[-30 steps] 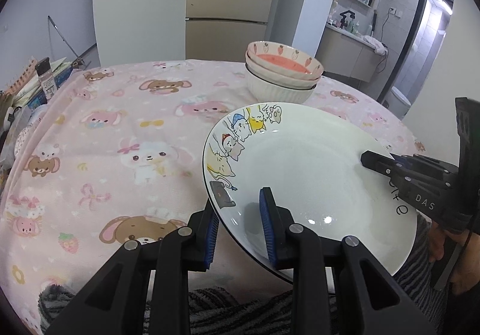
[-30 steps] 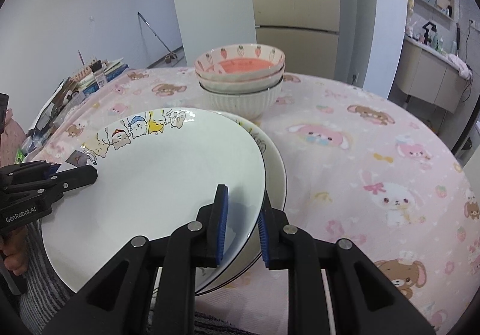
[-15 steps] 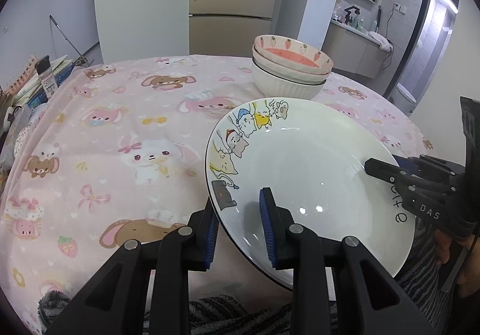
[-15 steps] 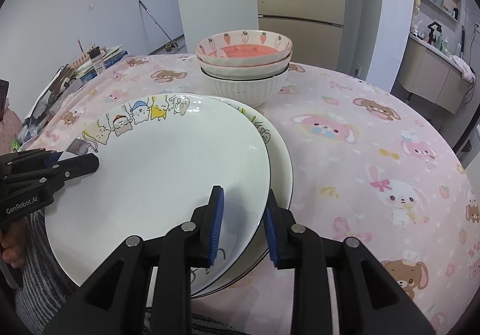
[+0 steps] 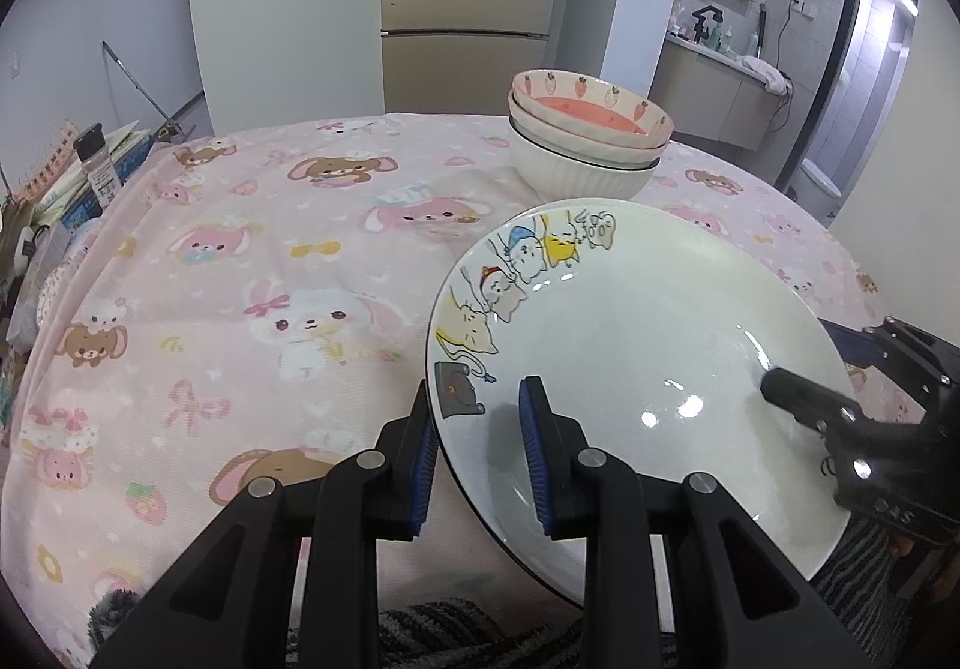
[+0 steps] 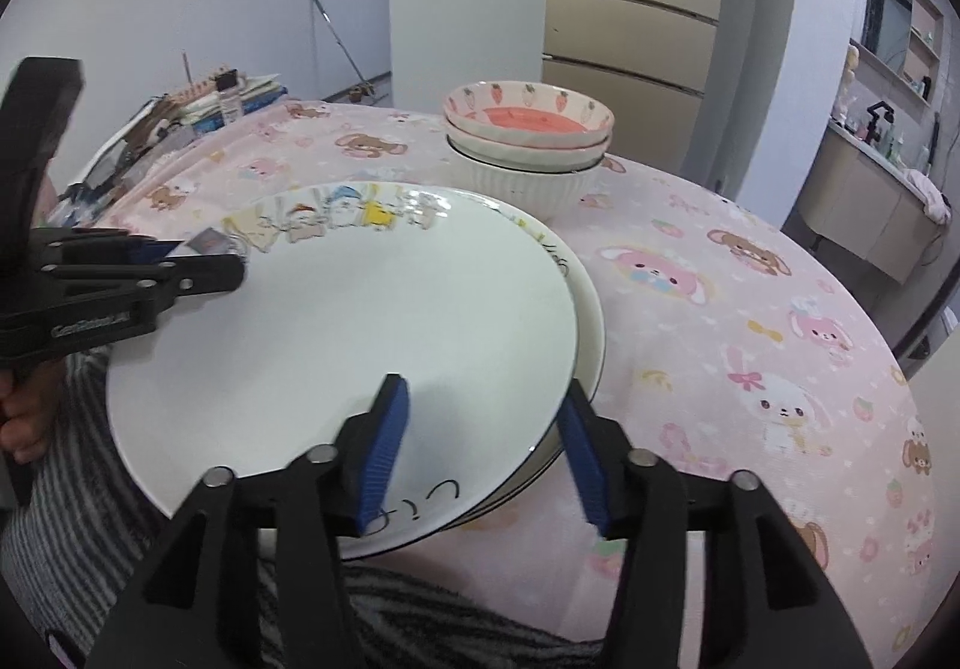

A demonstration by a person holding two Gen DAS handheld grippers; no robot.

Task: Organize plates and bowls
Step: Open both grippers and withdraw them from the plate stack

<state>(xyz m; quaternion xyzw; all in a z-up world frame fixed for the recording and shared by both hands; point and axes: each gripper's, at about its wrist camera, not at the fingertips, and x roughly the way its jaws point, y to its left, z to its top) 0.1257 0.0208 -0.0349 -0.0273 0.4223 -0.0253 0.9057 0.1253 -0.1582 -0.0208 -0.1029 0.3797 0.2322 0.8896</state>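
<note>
A white plate with cartoon cats (image 5: 636, 345) lies on top of a second plate (image 6: 591, 309) at the near edge of the pink tablecloth. My left gripper (image 5: 480, 447) is shut on the cat plate's left rim. My right gripper (image 6: 486, 447) is open, its fingers straddling the right rims of both plates; it also shows in the left wrist view (image 5: 852, 417). A stack of three bowls (image 5: 585, 141), the top one strawberry-patterned with a red inside, stands just behind the plates; it also shows in the right wrist view (image 6: 528, 135).
The round table (image 5: 240, 261) carries a pink animal-print cloth. Books, papers and a small bottle (image 5: 99, 165) are piled at its left edge. A striped dark fabric (image 6: 78, 417) lies below the plates at the near edge. Cabinets stand behind.
My right gripper has opened from the cat plate's rim. The cat plate has come down onto the lower plate. My left gripper keeps its hold.
</note>
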